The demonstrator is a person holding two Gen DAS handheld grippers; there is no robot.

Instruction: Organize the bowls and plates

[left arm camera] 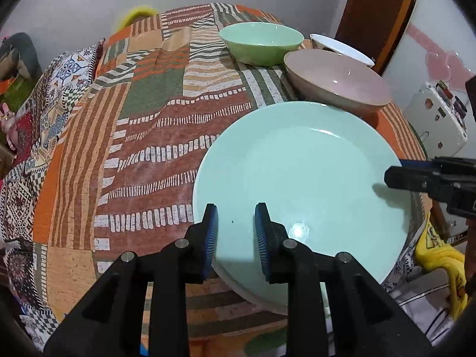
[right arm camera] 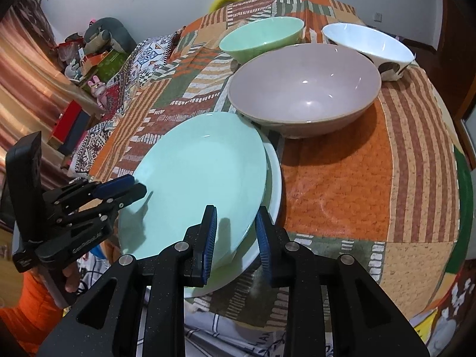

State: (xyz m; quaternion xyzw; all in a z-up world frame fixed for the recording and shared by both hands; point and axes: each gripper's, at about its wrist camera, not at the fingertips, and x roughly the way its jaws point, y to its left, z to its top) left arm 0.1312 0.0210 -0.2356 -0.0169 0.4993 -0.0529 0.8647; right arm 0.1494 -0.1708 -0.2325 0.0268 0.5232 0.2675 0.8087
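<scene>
A mint-green plate (left arm camera: 297, 172) (right arm camera: 202, 163) is tilted above a white plate (right arm camera: 275, 184) (left arm camera: 258, 303) at the table's near edge. My left gripper (left arm camera: 236, 208) (right arm camera: 138, 184) is shut on the mint plate's left rim. My right gripper (right arm camera: 236, 209) (left arm camera: 394, 169) is shut on the rim at the opposite side, one finger above the plate and one under it. Behind the plates stand a large pinkish bowl (left arm camera: 339, 80) (right arm camera: 303, 89), a green bowl (left arm camera: 261, 41) (right arm camera: 261, 35) and a white bowl with brown patches (left arm camera: 339, 47) (right arm camera: 369, 41).
A patchwork cloth (left arm camera: 148, 119) (right arm camera: 342, 172) in orange, brown and green covers the table. A person's hand (right arm camera: 71, 279) holds the left gripper. Cluttered shelves (right arm camera: 89, 59) stand left of the table and a white appliance (left arm camera: 437, 122) stands to its right.
</scene>
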